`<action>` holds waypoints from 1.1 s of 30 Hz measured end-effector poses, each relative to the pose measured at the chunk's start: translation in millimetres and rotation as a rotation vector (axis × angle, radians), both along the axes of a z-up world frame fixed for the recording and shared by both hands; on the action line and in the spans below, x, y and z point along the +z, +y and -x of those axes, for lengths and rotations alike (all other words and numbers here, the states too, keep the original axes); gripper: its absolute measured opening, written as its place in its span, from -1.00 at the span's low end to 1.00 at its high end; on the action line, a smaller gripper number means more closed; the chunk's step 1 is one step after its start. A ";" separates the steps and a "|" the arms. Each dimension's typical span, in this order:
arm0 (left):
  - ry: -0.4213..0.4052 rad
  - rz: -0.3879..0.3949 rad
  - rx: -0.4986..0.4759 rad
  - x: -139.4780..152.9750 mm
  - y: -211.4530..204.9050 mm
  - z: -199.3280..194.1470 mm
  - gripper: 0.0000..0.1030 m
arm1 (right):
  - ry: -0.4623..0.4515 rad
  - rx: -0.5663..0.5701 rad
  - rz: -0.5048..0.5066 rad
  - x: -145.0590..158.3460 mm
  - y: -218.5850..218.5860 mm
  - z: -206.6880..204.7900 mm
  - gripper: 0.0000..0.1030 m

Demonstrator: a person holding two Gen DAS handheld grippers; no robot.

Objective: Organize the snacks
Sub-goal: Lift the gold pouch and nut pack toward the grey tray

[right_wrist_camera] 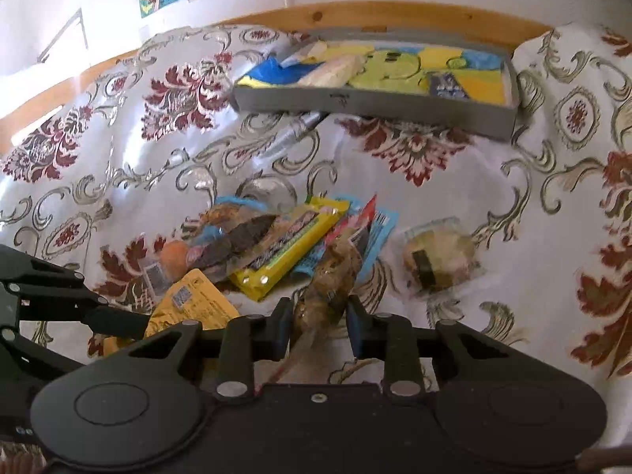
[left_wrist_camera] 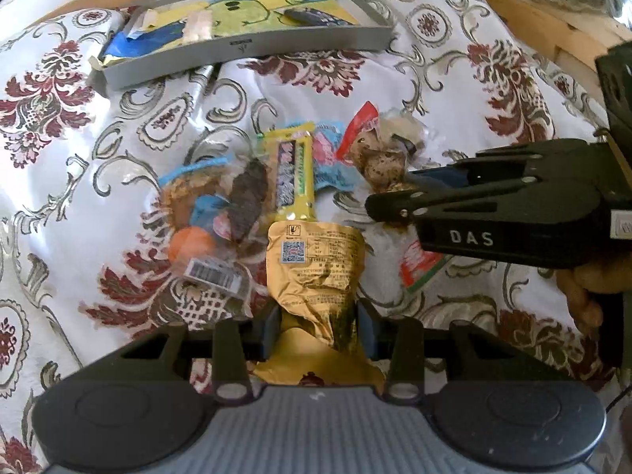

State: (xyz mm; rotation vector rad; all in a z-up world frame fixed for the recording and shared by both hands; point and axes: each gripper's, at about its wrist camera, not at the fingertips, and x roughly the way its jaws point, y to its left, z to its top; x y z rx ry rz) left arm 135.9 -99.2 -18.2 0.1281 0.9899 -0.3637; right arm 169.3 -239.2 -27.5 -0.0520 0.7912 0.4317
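Left gripper [left_wrist_camera: 320, 326] low over the floral cloth [left_wrist_camera: 59, 181], pinching the gold pouch [left_wrist_camera: 316, 264]; right gripper [right_wrist_camera: 320, 322] alongside, clamped on the speckled-egg packet [right_wrist_camera: 331, 280].

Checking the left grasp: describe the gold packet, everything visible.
The gold packet is a crinkled, shiny foil pouch with small printed text and a blue-white QR code on its face. Its near end is pinched between the left gripper fingers; the rest lies forward on the patterned cloth. Its far end meets the yellow bar. It looks sealed. In the right wrist view it appears at.
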 end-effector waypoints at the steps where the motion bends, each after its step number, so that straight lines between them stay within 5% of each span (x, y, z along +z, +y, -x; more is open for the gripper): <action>1: -0.005 0.003 0.004 1.5 1.1 -1.1 -0.14 | -0.002 -0.004 -0.004 0.6 -1.1 -0.7 -0.42; 17: -0.091 0.048 0.043 28.7 7.4 -34.1 -0.14 | -0.186 -0.023 0.081 14.3 0.8 3.2 -0.43; 24: -0.163 0.115 0.069 44.8 9.5 -79.8 -0.14 | -0.314 -0.054 0.058 22.4 -7.1 -10.8 -0.43; 33: -0.281 0.044 0.008 81.7 -0.2 -156.4 -0.14 | -0.527 -0.101 0.011 48.2 -19.7 -68.8 -0.42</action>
